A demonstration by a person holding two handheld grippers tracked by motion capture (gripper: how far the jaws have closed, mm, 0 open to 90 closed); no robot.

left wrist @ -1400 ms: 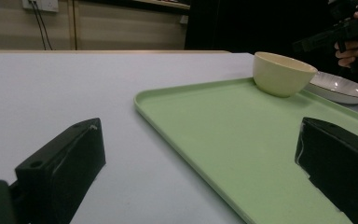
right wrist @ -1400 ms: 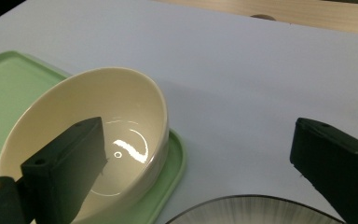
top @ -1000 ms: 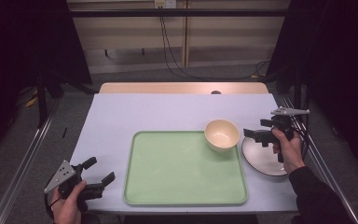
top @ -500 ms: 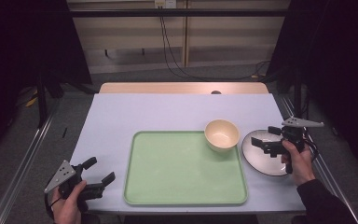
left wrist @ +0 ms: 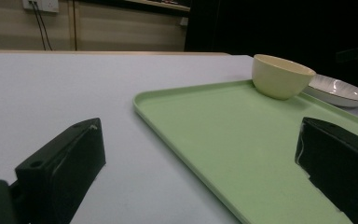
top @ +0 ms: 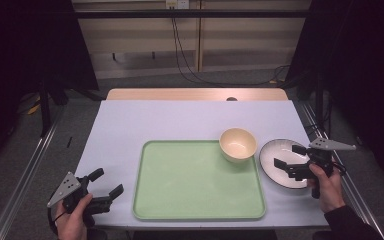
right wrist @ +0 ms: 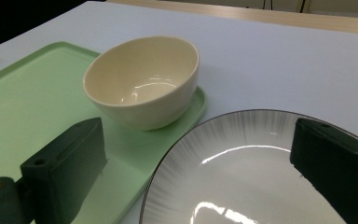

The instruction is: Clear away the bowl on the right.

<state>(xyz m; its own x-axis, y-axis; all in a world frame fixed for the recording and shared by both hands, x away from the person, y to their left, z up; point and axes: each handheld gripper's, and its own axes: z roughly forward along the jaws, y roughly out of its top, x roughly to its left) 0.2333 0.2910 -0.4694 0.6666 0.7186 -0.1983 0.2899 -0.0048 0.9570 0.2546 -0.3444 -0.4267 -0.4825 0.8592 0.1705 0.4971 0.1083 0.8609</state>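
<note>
Right hand-held gripper point(top: 291, 157) at right of frame, jaws spread wide over plate point(top: 280, 160), gripping nothing. Plate on counter point(top: 180, 120), beside bowl point(top: 237, 144) on tray point(top: 195, 182). Left hand-held gripper point(top: 105, 182) lower left, agape, empty.

Tabletop point(top: 180, 120): pale lavender-white covering, matte, with a strip of bare light wood point(top: 195, 94) exposed along the far edge. A small dark round fitting point(top: 231, 99) sits on that strip.

Floor point(top: 40, 150): grey, carpet-like. Metal rails point(top: 25, 180) run along both long sides of the tabletop, left and right.

Far wall point(top: 230, 40): beige horizontal panels. White socket plate point(top: 176, 4) at top centre; black cables point(top: 180, 45) hang from it and trail across the floor toward the right.

Black curtains point(top: 25, 45) hang at left and right, very dark. A black stand leg point(top: 44, 107) is at left.

Light: dim overall, soft, weak shadows.
</note>
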